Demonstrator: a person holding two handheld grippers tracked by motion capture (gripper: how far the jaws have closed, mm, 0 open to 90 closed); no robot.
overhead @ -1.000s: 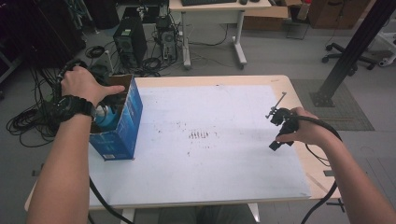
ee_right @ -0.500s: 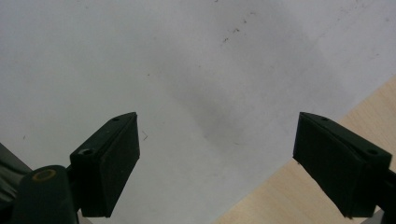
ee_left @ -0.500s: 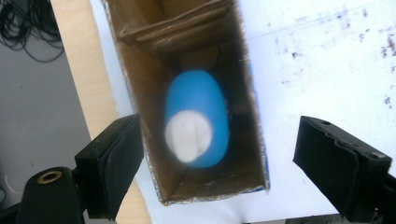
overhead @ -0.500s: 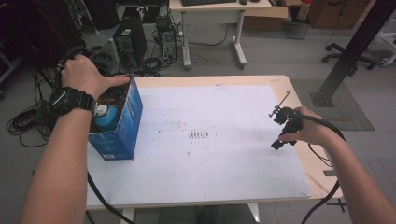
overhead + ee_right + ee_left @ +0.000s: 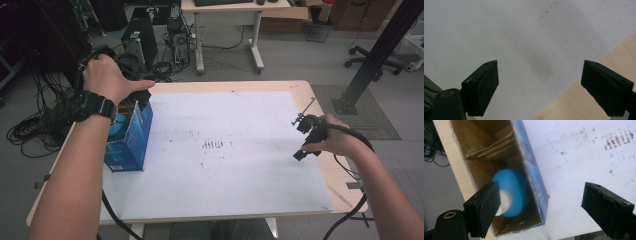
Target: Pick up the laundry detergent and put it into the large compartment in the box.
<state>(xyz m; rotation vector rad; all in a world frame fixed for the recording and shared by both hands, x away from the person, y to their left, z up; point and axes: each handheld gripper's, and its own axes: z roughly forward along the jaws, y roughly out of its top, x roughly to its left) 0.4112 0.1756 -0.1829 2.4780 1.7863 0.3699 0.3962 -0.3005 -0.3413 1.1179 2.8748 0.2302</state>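
Observation:
An open-topped blue cardboard box (image 5: 131, 140) stands at the table's left edge. Inside it lies a blue round object (image 5: 510, 191) with a white centre. My left gripper (image 5: 141, 98) hovers over the box's far end, under the hand with the black watch. Its jaws have just been opening and now stand wide apart in the left gripper view (image 5: 541, 188). Nothing is gripped; the box wall (image 5: 531, 162) shows far below them. My right gripper (image 5: 306, 137) is open and empty over the white sheet (image 5: 511, 30), near its right border (image 5: 540, 63).
The white sheet (image 5: 240, 165) covers most of the wooden table (image 5: 345, 187) and has dark smudges (image 5: 215, 145) at its middle. On the floor beyond are computer towers (image 5: 140, 37), cable coils (image 5: 30, 132), another desk (image 5: 230, 10) and a black post (image 5: 375, 55).
My left hand has risen from over the box's opening and drifted toward the far edge. Right hand and box have kept still.

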